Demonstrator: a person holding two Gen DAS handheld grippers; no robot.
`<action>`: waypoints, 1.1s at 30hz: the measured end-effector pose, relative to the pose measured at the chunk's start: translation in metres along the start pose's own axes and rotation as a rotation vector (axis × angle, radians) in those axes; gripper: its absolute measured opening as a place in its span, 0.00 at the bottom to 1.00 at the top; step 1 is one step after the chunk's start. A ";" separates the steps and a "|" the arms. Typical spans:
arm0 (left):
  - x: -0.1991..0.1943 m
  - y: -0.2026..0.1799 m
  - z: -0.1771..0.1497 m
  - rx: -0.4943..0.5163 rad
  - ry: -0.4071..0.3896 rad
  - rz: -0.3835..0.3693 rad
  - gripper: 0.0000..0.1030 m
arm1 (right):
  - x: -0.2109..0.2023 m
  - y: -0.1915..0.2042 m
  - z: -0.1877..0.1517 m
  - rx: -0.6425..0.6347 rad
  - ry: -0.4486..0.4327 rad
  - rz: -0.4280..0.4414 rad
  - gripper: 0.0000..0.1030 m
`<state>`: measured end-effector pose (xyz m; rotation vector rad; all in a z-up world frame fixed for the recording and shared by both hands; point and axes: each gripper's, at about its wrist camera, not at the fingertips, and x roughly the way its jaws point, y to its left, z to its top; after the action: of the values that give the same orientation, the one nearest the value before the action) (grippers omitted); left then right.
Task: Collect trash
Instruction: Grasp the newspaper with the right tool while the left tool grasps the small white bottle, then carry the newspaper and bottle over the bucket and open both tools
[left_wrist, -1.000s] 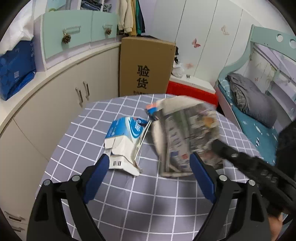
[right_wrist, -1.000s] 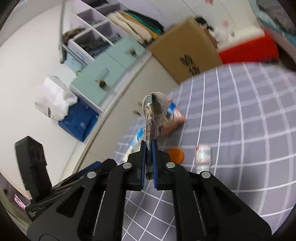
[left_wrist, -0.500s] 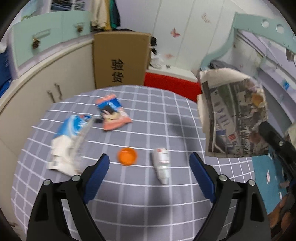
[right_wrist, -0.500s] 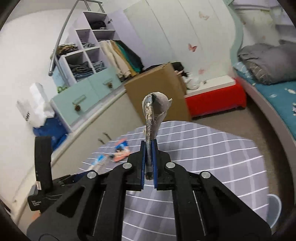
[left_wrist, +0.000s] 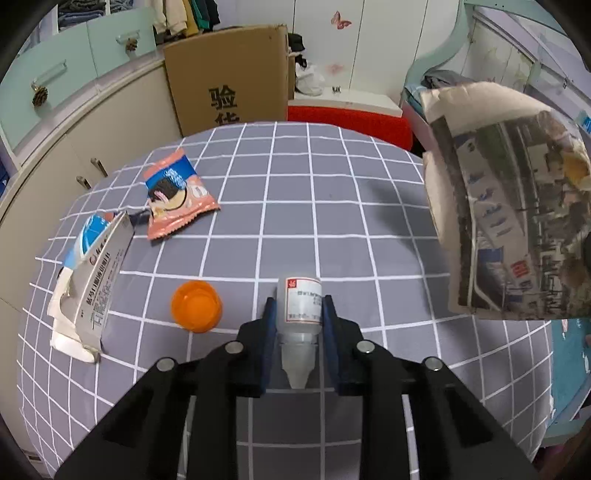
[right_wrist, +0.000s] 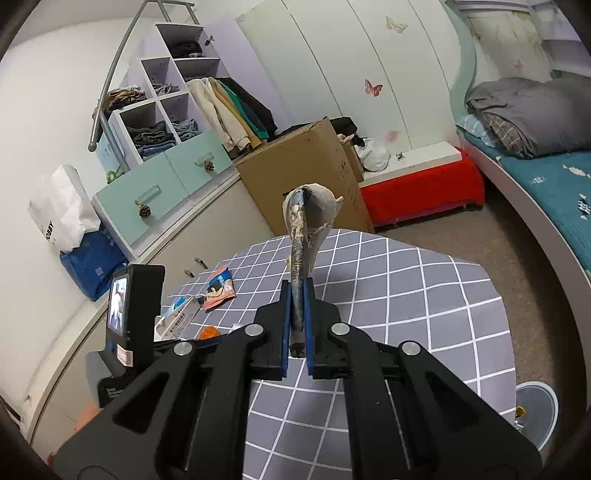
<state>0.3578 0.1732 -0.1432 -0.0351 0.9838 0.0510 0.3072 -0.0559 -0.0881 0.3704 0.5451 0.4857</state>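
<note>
Since half a second back my left gripper has dropped onto the small white plastic bottle with the red-edged label, and its jaws now sit tight against both sides of it. That bottle lies on its side on the grey checked bench, nozzle pointing back at the camera.

Only the left view gives me the flat face of the folded newspaper, hanging off to the right above the bench edge. From the right wrist it's just a thin edge, with the right gripper jaws pinched together on it.

Loose stuff around the bottle: an orange plastic cap just left of it, a torn blue-and-white cardboard carton further left, and a pink cookie snack wrapper behind that. A brown cardboard box with black characters stands past the bench.
</note>
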 end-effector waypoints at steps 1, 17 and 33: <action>-0.003 -0.001 -0.001 0.000 -0.012 -0.001 0.23 | -0.001 -0.001 0.000 0.001 -0.001 0.001 0.07; -0.093 -0.136 -0.022 0.146 -0.167 -0.251 0.23 | -0.123 -0.063 -0.011 0.092 -0.144 -0.050 0.07; 0.005 -0.376 -0.106 0.421 0.136 -0.440 0.23 | -0.238 -0.246 -0.114 0.323 -0.153 -0.445 0.07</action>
<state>0.2944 -0.2078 -0.2040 0.1336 1.0876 -0.5677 0.1470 -0.3609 -0.1957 0.5720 0.5385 -0.0630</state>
